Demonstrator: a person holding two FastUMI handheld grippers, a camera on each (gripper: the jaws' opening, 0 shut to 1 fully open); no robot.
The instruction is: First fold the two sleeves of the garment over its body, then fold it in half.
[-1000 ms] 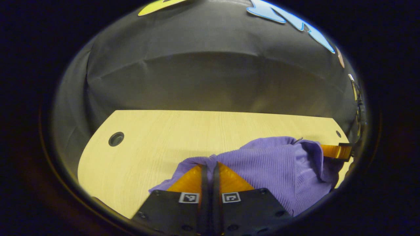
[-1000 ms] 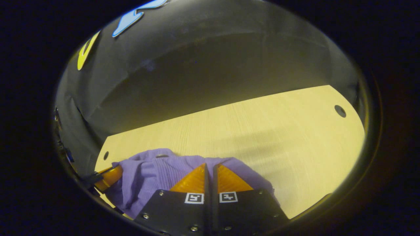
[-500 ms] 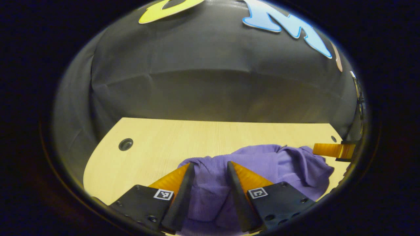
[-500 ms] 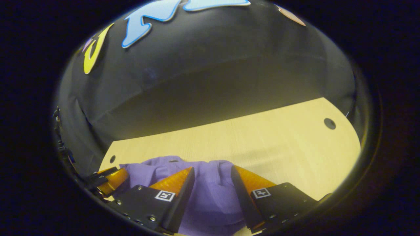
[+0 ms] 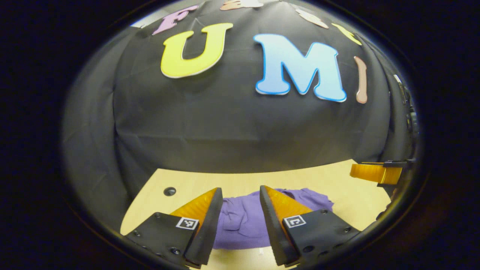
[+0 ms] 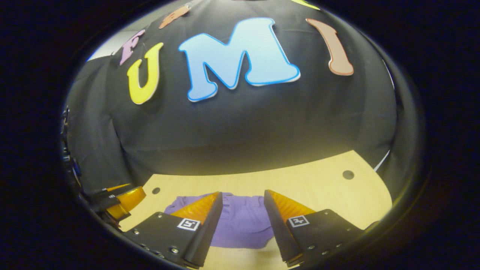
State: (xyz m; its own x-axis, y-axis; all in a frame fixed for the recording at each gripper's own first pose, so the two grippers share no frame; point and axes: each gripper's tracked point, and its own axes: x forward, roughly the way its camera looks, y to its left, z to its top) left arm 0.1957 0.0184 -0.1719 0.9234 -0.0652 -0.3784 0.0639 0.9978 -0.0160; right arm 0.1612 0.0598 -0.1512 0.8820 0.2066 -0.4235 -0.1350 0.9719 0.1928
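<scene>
Both grippers have lifted, spread, off the folded purple garment (image 5: pixel 240 219).

Both tools (image 5: pixel 240 195) (image 6: pixel 242 198) released the garment (image 5: pixel 243 221) and lifted away.

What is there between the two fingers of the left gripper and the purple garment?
Nothing: in the left gripper view the open left gripper looks onto the purple garment lying on the table.
</scene>
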